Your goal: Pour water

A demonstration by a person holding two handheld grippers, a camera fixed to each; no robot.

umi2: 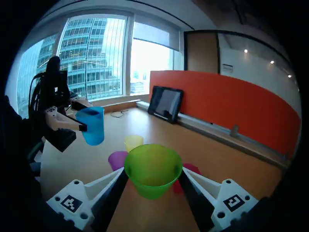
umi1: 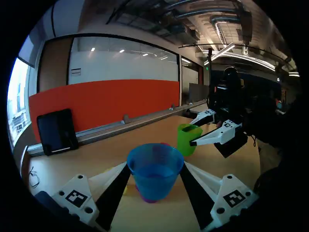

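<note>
The left gripper point(umi1: 155, 165) has its fingers pinching the blue cup point(umi1: 155, 174) from both sides just under the rim. The cup is upright and level, probably so nothing spills before the pour. The lower part looks darker, which I take to be water point(umi1: 155, 185), though the tinted plastic makes that uncertain. The right gripper point(umi2: 153, 169) clamps the green cup point(umi2: 153, 174) the same way, one finger on each flank, mouth up. Its inside looks empty, so it is likely the receiver. In the left gripper view the green cup sits ahead and to the right of the blue one, near but apart, rim at about the same height. Closing that gap would put blue over green. In the right gripper view the blue cup hangs clear above the bench point(umi2: 216, 154). Both tools are held roughly level, pointing towards each other, neither rolled. A yellow cup point(umi2: 133, 142), a purple cup point(umi2: 116, 159) and a red cup point(umi2: 190, 170) stand on the bench between them, so a low sweep could knock one over.
</note>
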